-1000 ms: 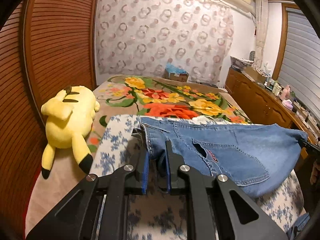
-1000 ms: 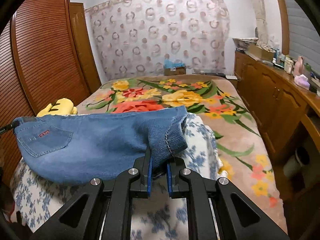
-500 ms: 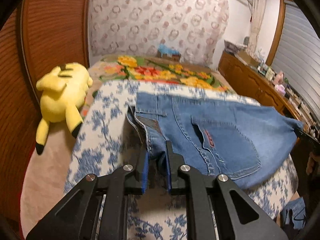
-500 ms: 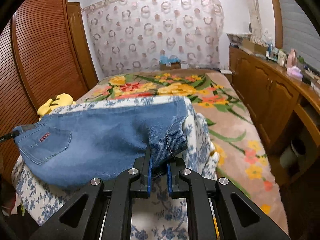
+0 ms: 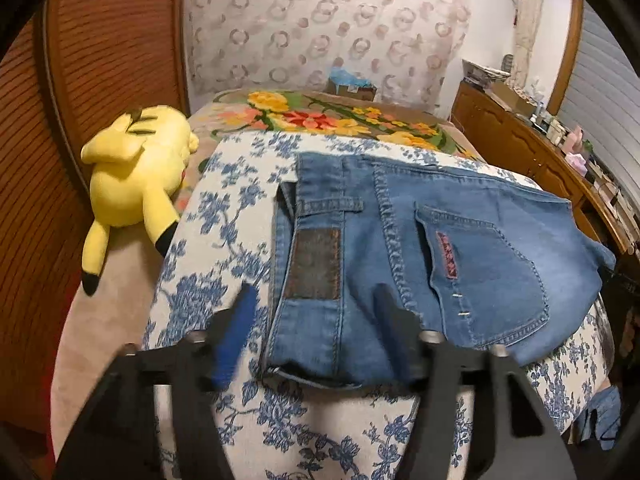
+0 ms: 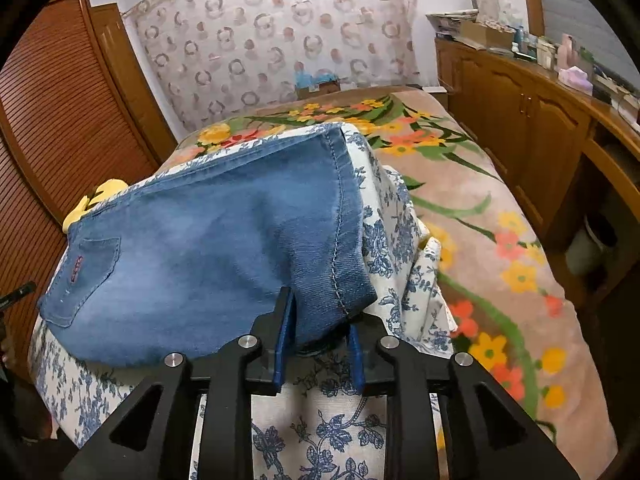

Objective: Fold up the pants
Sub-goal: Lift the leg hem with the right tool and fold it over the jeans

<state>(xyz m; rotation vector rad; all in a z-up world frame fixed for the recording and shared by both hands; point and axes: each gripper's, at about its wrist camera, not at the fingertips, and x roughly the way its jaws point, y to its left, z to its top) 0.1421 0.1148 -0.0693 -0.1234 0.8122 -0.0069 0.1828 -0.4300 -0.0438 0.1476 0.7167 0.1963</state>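
Note:
Folded blue jeans (image 5: 420, 256) lie flat on a blue-and-white floral cloth (image 5: 224, 224), back pocket and brown waist patch facing up. My left gripper (image 5: 316, 320) is open, its fingers spread on either side of the waistband's near corner and blurred. In the right wrist view the jeans (image 6: 208, 256) lie on the same cloth (image 6: 392, 240). My right gripper (image 6: 320, 340) is open, with the hem corner lying loose between its blue pads.
A yellow plush toy (image 5: 136, 176) lies to the left of the cloth. A flowered blanket (image 6: 492, 208) covers the bed beyond. Wooden cabinets (image 6: 532, 128) run along the right, a slatted wooden door (image 5: 100, 56) on the left, a box (image 5: 352, 84) at the far end.
Both grippers lowered the jeans onto the cloth and opened, letting go of the waistband and the hem. The jeans now lie flat.

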